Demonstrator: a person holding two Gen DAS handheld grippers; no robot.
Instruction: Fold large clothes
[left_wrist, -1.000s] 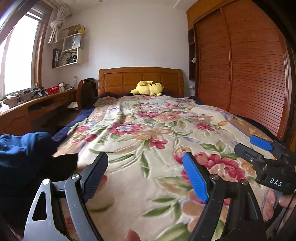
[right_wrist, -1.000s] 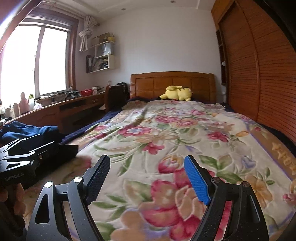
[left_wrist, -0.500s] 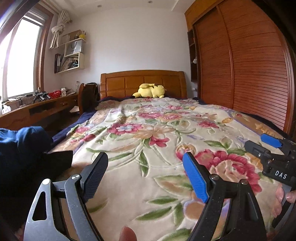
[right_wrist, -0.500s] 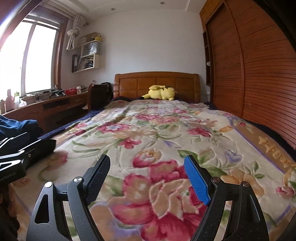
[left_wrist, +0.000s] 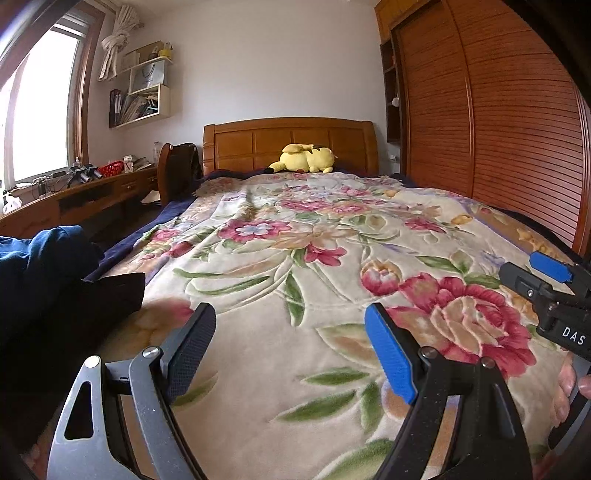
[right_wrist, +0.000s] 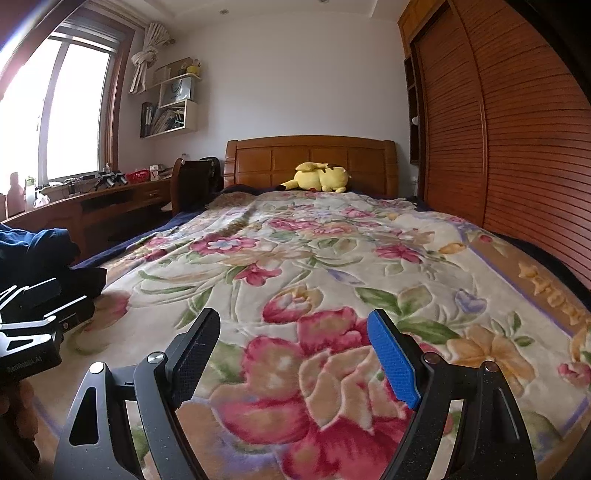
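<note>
The dark blue clothes (left_wrist: 40, 266) lie heaped at the bed's left edge, on the floral blanket (left_wrist: 295, 295). The left gripper (left_wrist: 291, 343) and right gripper (right_wrist: 295, 350) gape empty, so both should swing left and pinch a hem.

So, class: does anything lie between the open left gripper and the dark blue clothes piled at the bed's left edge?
Nothing visible does. The left gripper hangs open over bare floral blanket, and the blue clothes lie to its left, unobstructed.
</note>
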